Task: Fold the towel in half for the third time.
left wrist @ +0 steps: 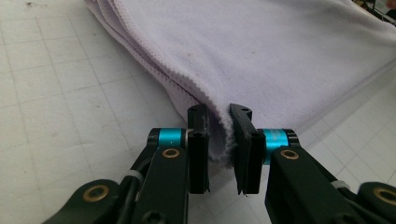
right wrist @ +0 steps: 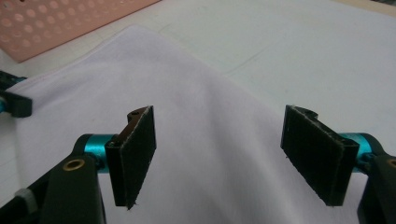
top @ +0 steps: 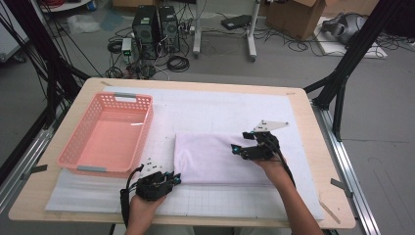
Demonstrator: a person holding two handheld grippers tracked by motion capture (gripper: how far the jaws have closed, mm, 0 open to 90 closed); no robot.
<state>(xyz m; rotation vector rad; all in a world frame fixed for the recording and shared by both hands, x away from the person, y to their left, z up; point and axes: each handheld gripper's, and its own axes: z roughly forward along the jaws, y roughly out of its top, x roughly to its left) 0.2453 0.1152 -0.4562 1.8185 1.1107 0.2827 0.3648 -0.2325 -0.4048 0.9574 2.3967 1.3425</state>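
One folded towel (top: 215, 157), one basket (top: 105, 134), two hand-held grippers.

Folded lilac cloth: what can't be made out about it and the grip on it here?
- Folded lilac cloth: layer count, too small in the high view; only edges show in the left gripper view.
- Left gripper: its jaws hide the pinched corner.
- Right gripper: height above the cloth unclear.
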